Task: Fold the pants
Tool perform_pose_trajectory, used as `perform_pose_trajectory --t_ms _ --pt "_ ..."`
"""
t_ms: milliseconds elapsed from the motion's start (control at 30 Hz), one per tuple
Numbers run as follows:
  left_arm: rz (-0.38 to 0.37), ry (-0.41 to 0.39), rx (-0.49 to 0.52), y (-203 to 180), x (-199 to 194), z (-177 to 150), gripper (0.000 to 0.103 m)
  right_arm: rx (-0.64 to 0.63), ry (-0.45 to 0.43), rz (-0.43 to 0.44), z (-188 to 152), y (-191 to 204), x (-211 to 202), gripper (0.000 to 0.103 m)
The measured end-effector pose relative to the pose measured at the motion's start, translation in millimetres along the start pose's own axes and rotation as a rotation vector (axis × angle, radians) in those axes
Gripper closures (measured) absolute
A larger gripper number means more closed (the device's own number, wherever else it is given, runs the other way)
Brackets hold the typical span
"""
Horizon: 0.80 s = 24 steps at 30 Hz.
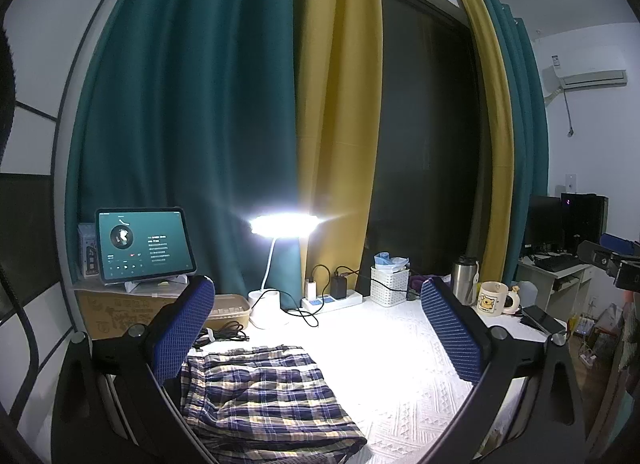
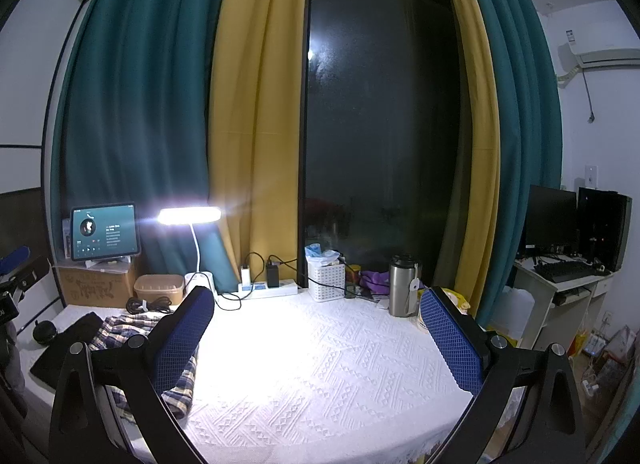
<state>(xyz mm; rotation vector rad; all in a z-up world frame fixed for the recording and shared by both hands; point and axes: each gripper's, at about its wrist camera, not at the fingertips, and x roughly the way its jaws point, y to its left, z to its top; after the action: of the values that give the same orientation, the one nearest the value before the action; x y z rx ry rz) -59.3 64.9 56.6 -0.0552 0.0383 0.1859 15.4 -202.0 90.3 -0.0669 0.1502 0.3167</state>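
Pants: blue, white and yellow plaid cotton pants (image 1: 264,392), lying in a compact, layered rectangle at the near left of the white textured tablecloth on the table (image 1: 400,364).
Left hand-held gripper (image 1: 320,328): released, blue-padded fingers spread wide, hovering above the pants, gripping nothing.
Right hand-held gripper (image 2: 316,336): released too, over bare cloth to the right, pants (image 2: 120,328) by its left finger.
Progress: judged near finished; bundle looks folded, perhaps a last fold or smoothing left.
Far edge: lit white desk lamp (image 1: 284,223).
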Motion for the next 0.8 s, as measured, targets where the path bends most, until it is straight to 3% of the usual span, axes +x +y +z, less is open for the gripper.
perform_pose_trajectory --t_ms 800 --pt "0.001 0.003 -0.004 -1.2 0.2 0.8 0.001 0.003 0.005 -0.004 -1.5 2.9 -5.1 0.0"
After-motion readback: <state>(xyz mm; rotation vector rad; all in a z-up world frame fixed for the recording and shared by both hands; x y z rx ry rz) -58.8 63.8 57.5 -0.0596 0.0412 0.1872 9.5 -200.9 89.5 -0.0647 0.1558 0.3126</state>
